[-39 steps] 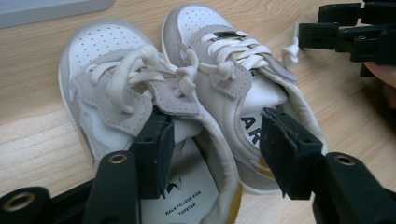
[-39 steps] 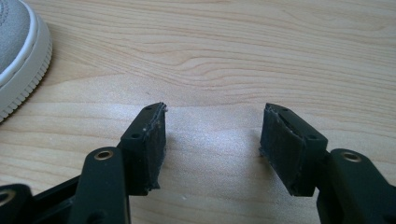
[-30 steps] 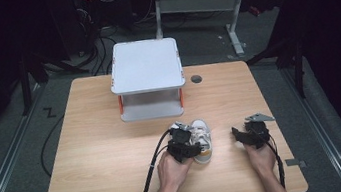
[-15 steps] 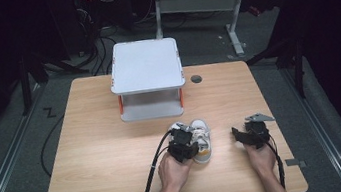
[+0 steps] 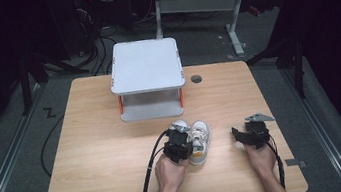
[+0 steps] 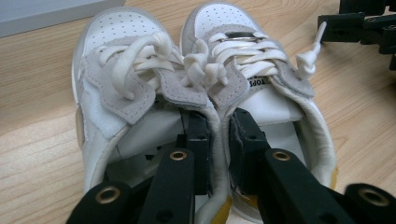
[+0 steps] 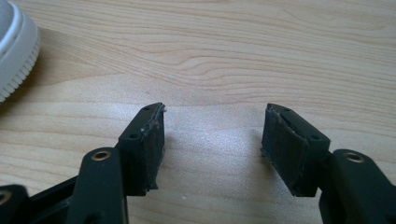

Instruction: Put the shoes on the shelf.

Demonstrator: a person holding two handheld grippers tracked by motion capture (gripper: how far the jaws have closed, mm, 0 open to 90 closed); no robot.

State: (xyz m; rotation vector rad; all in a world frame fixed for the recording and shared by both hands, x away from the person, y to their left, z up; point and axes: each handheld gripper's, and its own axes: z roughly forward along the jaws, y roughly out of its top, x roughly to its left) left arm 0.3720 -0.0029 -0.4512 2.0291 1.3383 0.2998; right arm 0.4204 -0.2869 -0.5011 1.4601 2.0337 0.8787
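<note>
On the wooden surface (image 5: 90, 152), the left tongs (image 6: 218, 140) have just closed, pinching both shoes (image 6: 205, 84) together; squeeze evenly. The right tongs (image 7: 212, 140) stay wide, holding nothing.

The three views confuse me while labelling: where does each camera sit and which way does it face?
High view: above the near table edge, looking forward and down; both forearms show.
Left gripper view: on the left gripper, facing the shoes, its jaws pinching their inner collars.
Right gripper view: on the right gripper, facing bare table.
All share the shoes.
</note>
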